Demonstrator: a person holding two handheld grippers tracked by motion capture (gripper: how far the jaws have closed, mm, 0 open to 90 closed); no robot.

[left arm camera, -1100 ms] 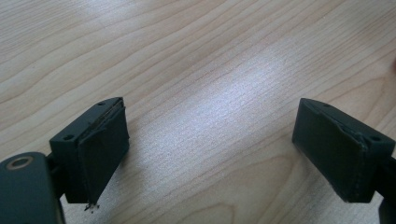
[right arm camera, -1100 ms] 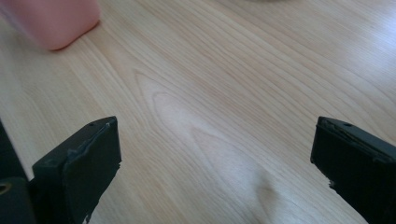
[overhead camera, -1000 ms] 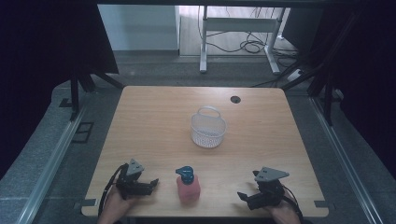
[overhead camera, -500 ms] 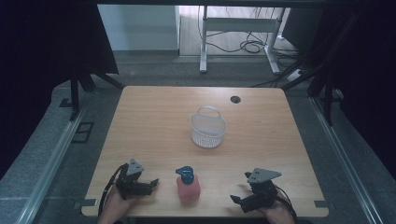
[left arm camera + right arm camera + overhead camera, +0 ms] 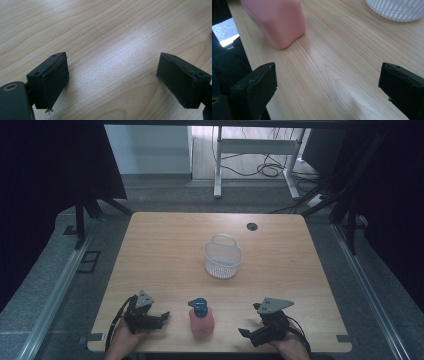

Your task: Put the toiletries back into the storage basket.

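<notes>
A pink bottle [image 5: 202, 322] with a blue pump top [image 5: 199, 306] stands upright near the table's front edge, between the two grippers. My left gripper [image 5: 163, 316] rests on the wood to its left, open, with bare tabletop between its pads [image 5: 53, 79]. My right gripper [image 5: 244, 333] sits to the bottom right of the bottle, open and pointed toward it. In the right gripper view the pink bottle [image 5: 275, 21] stands a short way ahead of the left pad [image 5: 258, 86], with a gap between them. A white mesh basket [image 5: 223, 256] with a handle stands at the table's middle.
The wooden table [image 5: 165, 250] has a dark cable hole [image 5: 251, 226] near its far edge. The white basket [image 5: 398, 10] fills the right gripper view's upper right corner. Dark curtains flank both sides, and a desk frame with cables stands on the floor beyond.
My right gripper has slid left along the front edge toward the pink bottle. The left gripper, bottle and basket have stayed put.
</notes>
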